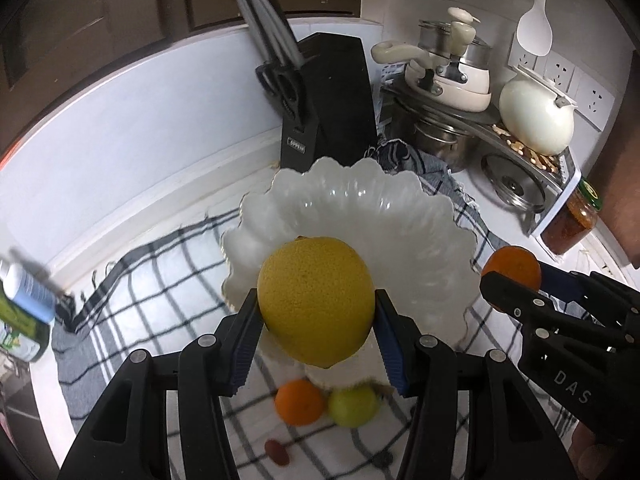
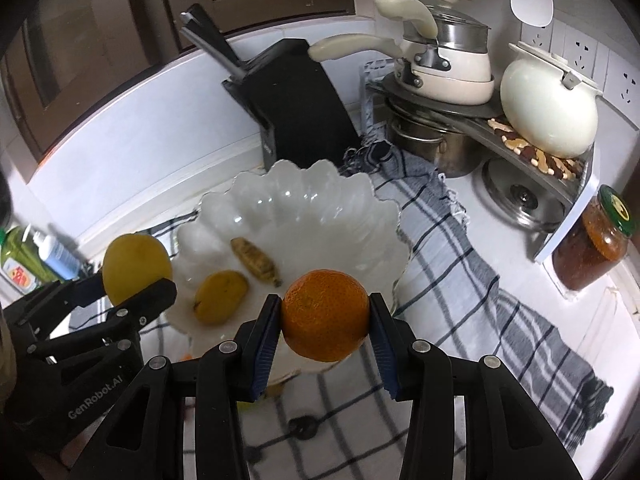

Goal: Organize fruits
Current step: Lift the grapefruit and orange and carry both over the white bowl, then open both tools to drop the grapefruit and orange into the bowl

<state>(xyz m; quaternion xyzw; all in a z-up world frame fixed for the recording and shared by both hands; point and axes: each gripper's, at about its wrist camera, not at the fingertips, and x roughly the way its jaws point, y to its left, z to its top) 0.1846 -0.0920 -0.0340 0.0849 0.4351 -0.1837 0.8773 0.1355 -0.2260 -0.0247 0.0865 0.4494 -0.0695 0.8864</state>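
The left gripper (image 1: 316,312) has its jaws clamped on a yellow lemon (image 1: 316,300), the right gripper (image 2: 325,316) on an orange (image 2: 325,315), both near the white scalloped bowl (image 2: 320,196).

Both wrist views down over bowl (image 1: 420,248)

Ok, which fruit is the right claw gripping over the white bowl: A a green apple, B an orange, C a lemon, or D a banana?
B: the right claw is shut on an orange, just above the bowl.
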